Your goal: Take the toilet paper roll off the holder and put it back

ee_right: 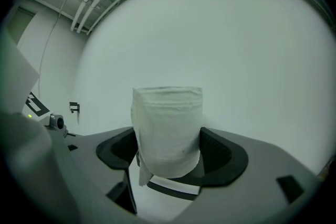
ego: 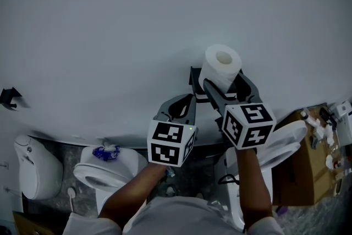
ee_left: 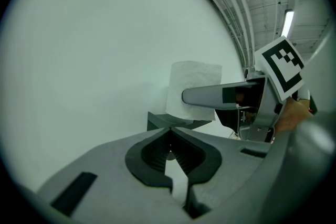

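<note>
A white toilet paper roll (ego: 221,65) stands upright against the white wall, its core hole facing up. My right gripper (ego: 226,84) is shut on it, one finger on each side. In the right gripper view the roll (ee_right: 167,128) fills the gap between the jaws, with a loose tail hanging at its lower left. Part of the black holder (ego: 193,77) shows just left of and beneath the roll, and as a dark bar (ee_right: 169,189) under it. My left gripper (ego: 191,98) is shut on nothing, left of and below the holder (ee_left: 159,120). From it the roll (ee_left: 193,86) appears behind a right finger (ee_left: 210,96).
Below the wall stand two toilets (ego: 34,172) (ego: 103,169) at the left, one with a blue object (ego: 105,152) on it. A raised toilet seat (ego: 284,143) and a cardboard box (ego: 304,176) lie at the right. A small black wall bracket (ego: 10,97) sits far left.
</note>
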